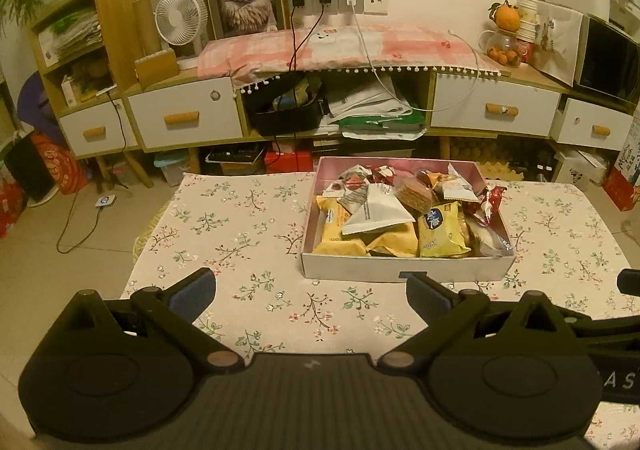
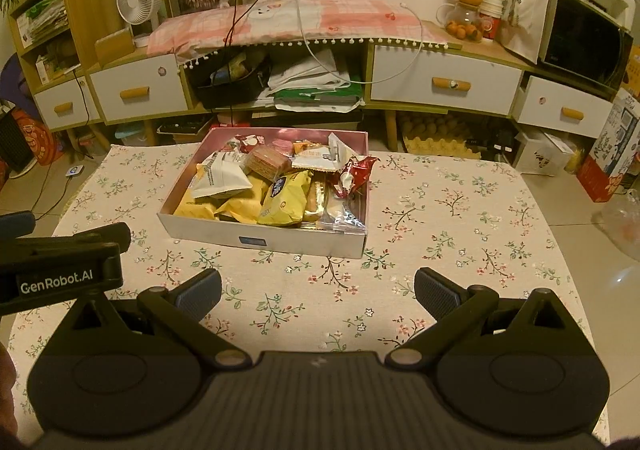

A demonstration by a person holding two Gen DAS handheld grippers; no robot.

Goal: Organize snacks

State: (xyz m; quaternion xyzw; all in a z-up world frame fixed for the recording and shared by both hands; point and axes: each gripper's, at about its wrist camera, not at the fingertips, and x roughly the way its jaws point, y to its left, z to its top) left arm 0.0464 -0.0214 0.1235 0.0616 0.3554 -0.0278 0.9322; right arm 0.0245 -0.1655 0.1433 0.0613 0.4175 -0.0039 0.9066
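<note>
Snacks look all packed: the box (image 2: 264,242) sits mid-table on the floral tablecloth (image 2: 440,250), crammed with yellow packets (image 2: 280,202), a white pouch (image 2: 220,178) and a red wrapper (image 2: 354,174) poking over the right wall. No loose snacks visible on the cloth. Left gripper (image 1: 310,296) and right gripper (image 2: 318,294) hover just short of the box, fingers wide apart, holding nothing. Probably finished, maybe tuck that wrapper in.
</note>
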